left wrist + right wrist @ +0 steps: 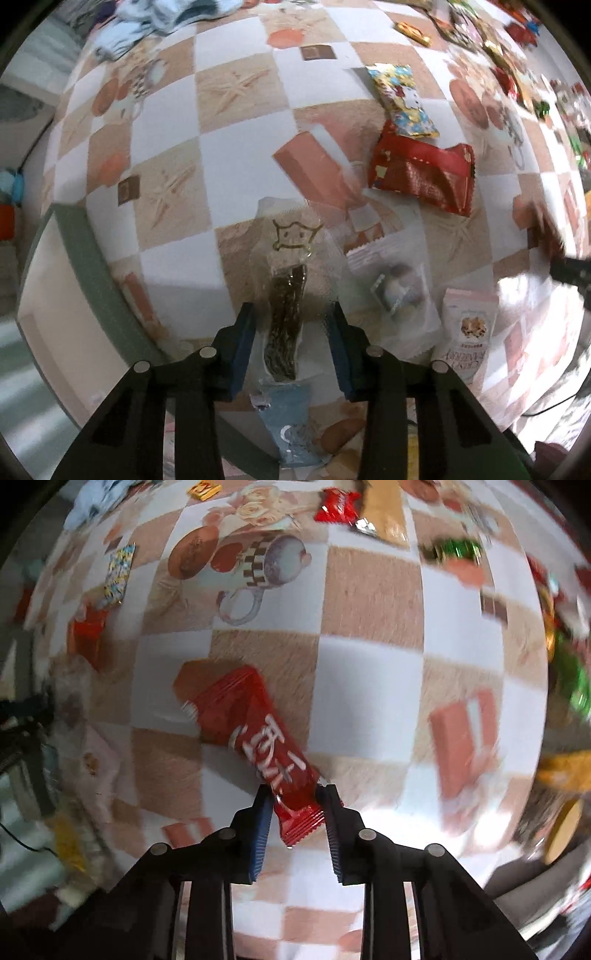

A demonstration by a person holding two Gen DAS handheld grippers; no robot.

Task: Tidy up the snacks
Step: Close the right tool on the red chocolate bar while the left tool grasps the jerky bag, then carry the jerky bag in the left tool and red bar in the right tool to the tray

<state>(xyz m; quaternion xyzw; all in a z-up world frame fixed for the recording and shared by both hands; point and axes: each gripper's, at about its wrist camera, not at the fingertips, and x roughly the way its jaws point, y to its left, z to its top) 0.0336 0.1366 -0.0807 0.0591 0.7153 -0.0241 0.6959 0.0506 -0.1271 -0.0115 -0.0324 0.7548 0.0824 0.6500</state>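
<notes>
**Two snacks pinched, both easy to drop**

Held the red bar (243, 720) in the right tongs (295, 794), jaws almost shut, pressing on it close to its near end only. Left most of the bar sticking out past the tips, tilted away to the left. Could have swung or slid out with so small a bite on it. Could have bent the shiny wrap as well.

Held the clear packet (291, 236) in the left tongs (291, 314), jaws partly shut with the blue pads against the edges of the wrap, or so it looked. Kept the dark strip (286, 325) right between the pads. Could have slipped free, being thin and smooth. Could have snapped the strip inside with too hard a squeeze. Could also have bumped the other clear packet (399, 291) and the pink packet (469, 332), both lying just to the right of the left tongs on the checked cloth (236, 155).

Hard to see much else. Could not tell for sure how firm the hold on the clear wrap was, see-through as it was. Lost the near end of that packet behind the black arms. Blurred nearly all of the right wrist view, so could not tell the far snacks apart. Saw no box or tray for the snacks anywhere. Could not name the dark smear at the far right of the left wrist view
</notes>
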